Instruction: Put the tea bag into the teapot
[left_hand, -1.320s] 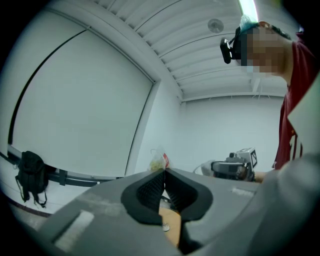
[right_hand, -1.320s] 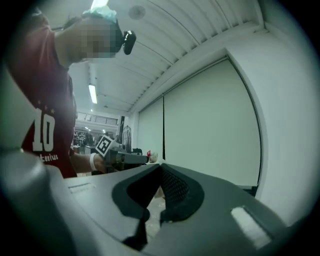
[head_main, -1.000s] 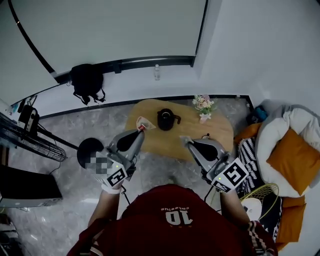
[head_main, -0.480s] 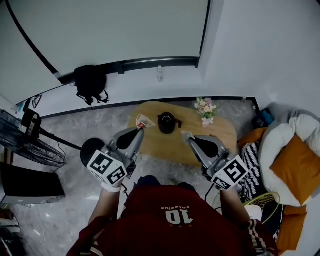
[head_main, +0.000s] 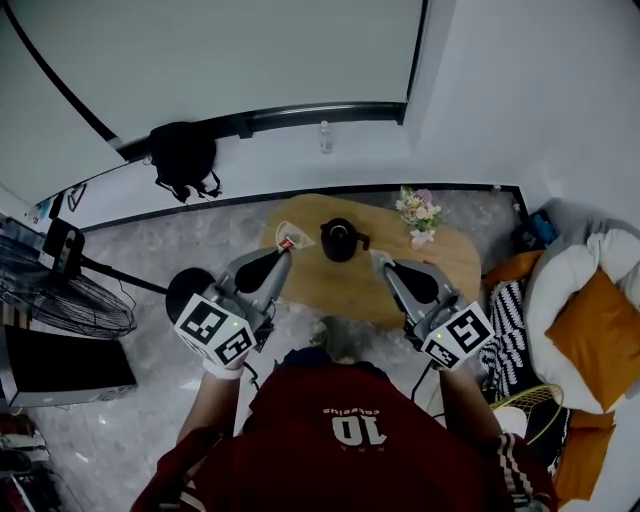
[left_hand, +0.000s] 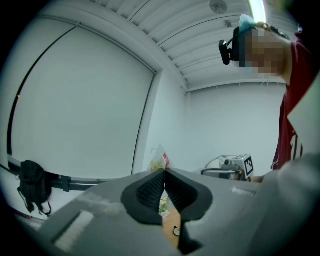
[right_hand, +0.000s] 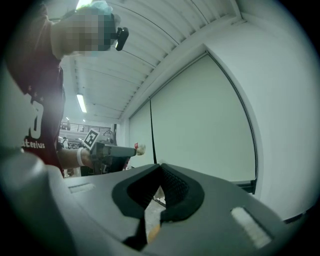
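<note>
Translucent mesh, the small pyramid tea bag (head_main: 290, 240) sat pinched in the left hand-held gripper (head_main: 284, 252), left of the round black teapot (head_main: 338, 240) on the pale wooden bench (head_main: 445, 268). The pot's contents were unreadable. Best to centre the bag over the opening before letting go.

Left gripper view: the jaws were clamped on the bag.

Right gripper view: the right hand-held gripper (right_hand: 159, 169) was closed and empty.

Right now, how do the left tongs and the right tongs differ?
The left tongs pinch the tea bag; the right tongs hold nothing. In the head view the left tongs reach in left of the teapot, the right tongs right of it. Both are shut.
</note>
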